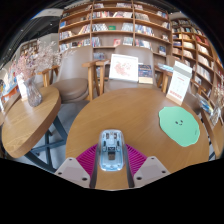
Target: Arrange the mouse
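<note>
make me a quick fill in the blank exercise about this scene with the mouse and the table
1. The mouse sits between the gripper's two ____.
2. The green mat lies on the round wooden ____.
3. Beyond the table, the walls are lined with shelves full of ____.
4. The colour of the flat mat beside the mouse is ____.

Missing words: fingers; table; books; green

Pale grey-blue mouse (111, 150) between magenta pads (88, 158), green mat (179, 126) with dark dots, warm brown wooden table (110, 115), brown bookshelves (110, 25).
</note>
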Demonstrator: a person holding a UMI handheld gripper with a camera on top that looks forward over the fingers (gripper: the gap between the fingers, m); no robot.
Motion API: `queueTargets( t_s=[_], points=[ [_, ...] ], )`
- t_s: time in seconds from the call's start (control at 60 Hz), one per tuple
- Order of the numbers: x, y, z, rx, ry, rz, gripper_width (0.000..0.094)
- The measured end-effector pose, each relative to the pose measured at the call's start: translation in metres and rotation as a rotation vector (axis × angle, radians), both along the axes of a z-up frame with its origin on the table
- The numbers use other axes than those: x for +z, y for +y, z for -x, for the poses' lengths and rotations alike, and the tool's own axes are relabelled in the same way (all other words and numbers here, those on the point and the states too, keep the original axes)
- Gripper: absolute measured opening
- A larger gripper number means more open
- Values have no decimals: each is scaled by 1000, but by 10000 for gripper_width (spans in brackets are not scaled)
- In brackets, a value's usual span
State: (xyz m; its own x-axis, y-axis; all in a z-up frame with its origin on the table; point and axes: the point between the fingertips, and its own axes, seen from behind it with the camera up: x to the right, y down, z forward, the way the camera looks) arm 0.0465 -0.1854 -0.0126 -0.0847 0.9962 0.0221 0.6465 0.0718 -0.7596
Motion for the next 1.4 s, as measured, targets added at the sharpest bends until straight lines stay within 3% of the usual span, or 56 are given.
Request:
queueTargets(
  t_s=[0.183,0.3,0.383,0.567,0.767,0.917,0.983,1.0,1.05,1.233,1.4],
  points=[
    [70,30,10,37,99,21,411],
    [119,91,40,-24,146,39,397],
    [133,152,65,-96,172,0,398],
    [87,252,105,-208,100,-10,393],
    [10,289,112,-227,-6,14,402],
    [1,295,107,-220,3,7,507],
    [18,303,102,-254,39,-1,824],
    [24,306,101,-258,49,-9,868],
    [49,303,88,-258,94,-25,831],
    [157,280,2,-219,276,-47,860],
    [194,259,-93,-188,328,-34,852]
  ],
)
